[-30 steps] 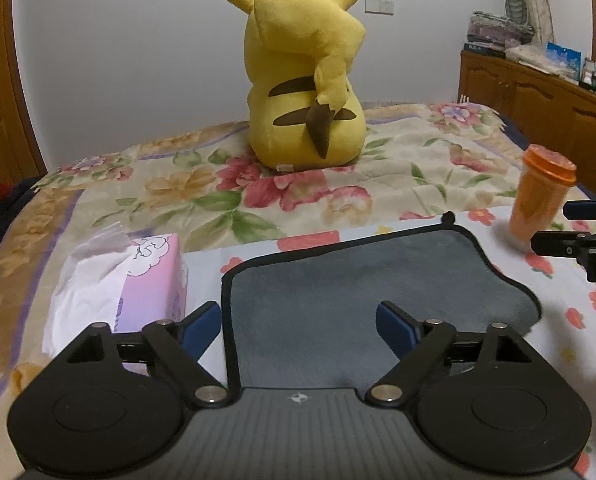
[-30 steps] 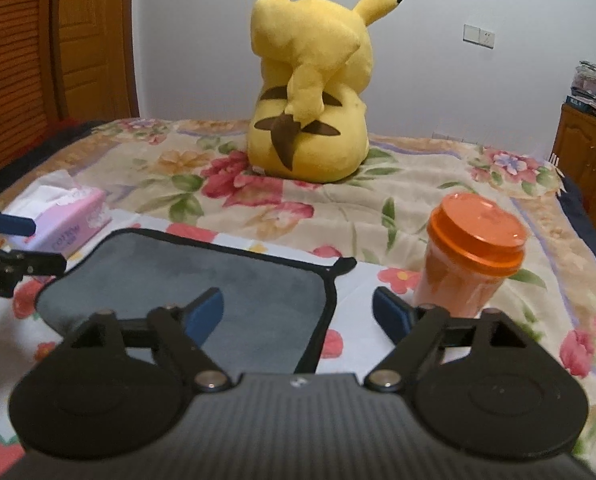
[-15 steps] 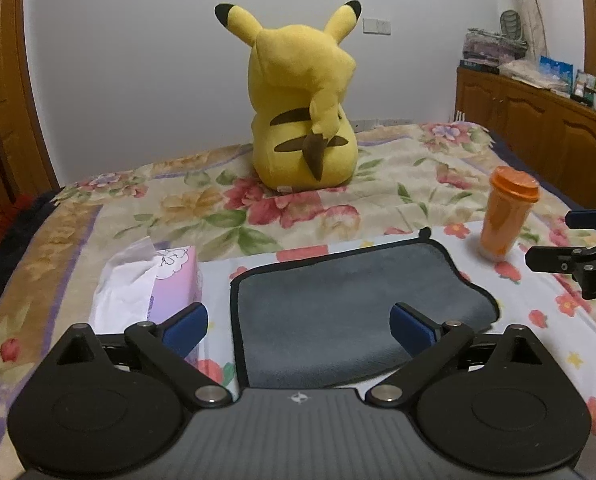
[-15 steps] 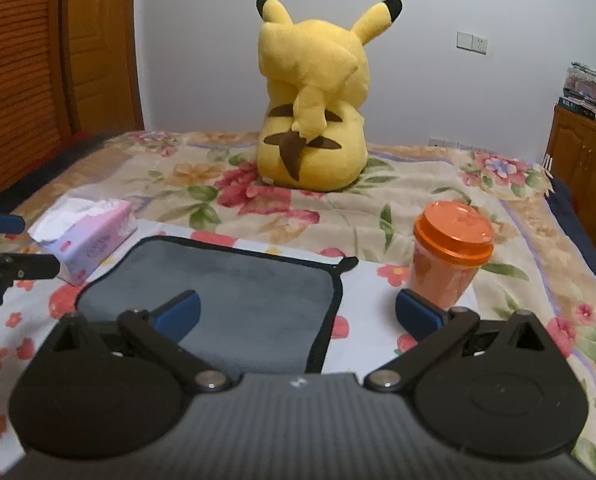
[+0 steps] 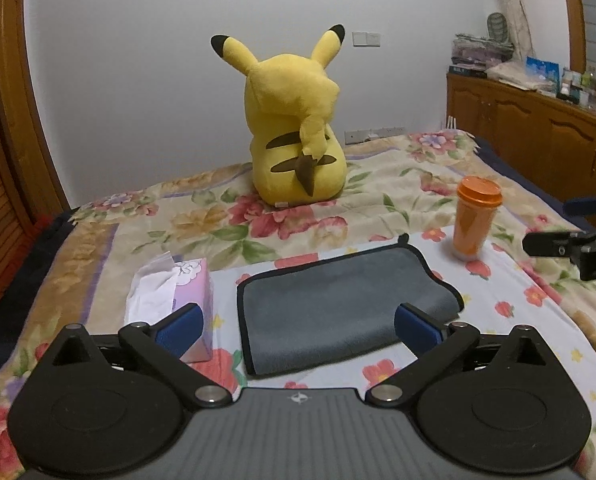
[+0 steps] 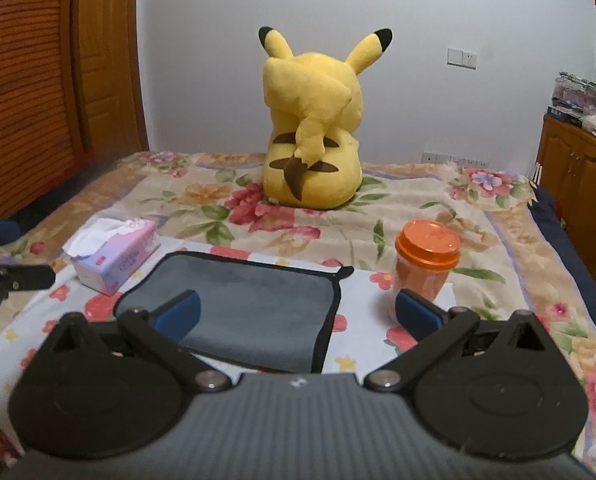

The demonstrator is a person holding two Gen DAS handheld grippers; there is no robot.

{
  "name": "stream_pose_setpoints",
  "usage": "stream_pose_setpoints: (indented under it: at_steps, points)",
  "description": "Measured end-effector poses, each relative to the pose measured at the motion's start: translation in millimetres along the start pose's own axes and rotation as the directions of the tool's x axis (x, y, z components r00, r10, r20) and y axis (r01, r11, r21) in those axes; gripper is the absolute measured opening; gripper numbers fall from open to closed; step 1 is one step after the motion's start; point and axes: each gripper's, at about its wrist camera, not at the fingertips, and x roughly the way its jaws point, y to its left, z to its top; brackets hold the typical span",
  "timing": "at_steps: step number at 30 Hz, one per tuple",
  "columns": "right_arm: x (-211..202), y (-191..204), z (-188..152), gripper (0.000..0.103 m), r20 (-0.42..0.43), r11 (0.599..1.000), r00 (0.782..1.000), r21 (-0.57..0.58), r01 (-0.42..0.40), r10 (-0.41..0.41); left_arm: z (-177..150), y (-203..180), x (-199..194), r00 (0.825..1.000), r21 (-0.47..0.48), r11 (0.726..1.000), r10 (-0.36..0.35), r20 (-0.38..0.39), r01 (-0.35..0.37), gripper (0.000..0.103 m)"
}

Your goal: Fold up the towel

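Observation:
A grey towel with a black border lies folded flat on the flowered bedspread; it also shows in the right wrist view. My left gripper is open and empty, held above and short of the towel's near edge. My right gripper is open and empty, above the towel's near right part. The right gripper's fingers show at the right edge of the left wrist view. The left gripper's fingers show at the left edge of the right wrist view.
A pink tissue box sits left of the towel, also in the right wrist view. An orange lidded cup stands right of it. A yellow plush toy sits behind. A wooden cabinet lines the right wall.
Both grippers have pulled back and risen away from the towel, so it looks smaller and farther. The towel lies still and both grippers stay open.

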Motion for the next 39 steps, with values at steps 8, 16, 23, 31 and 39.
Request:
stream_pose_setpoints:
  at_steps: [8, 16, 23, 31, 39]
  points:
    - [-31, 5, 1, 0.103, 0.012, 1.0, 1.0, -0.021, 0.0, 0.0, -10, -15, -31, 1.0, 0.016, 1.0, 0.004, -0.013, -0.004, 0.103]
    - [-53, 5, -7, 0.103, 0.015, 1.0, 1.0, 0.003, 0.004, -0.004, -19, -21, -54, 1.0, -0.065, 0.998, 0.015, 0.002, -0.015, 0.103]
    - [-69, 7, -15, 0.103, 0.022, 1.0, 1.0, 0.005, 0.013, -0.013, -29, -27, -70, 1.0, -0.082, 0.996, 0.031, 0.007, -0.03, 0.103]
    - [-80, 8, -36, 0.103, 0.008, 0.999, 1.0, 0.033, 0.013, -0.014, -51, -33, -84, 0.999, -0.064, 0.997, 0.054, 0.004, -0.053, 0.103]
    - [-89, 17, -53, 0.103, 0.0, 1.0, 1.0, 0.015, 0.027, -0.027, -83, -39, -91, 0.999, -0.085, 0.995, 0.051, -0.006, -0.051, 0.103]
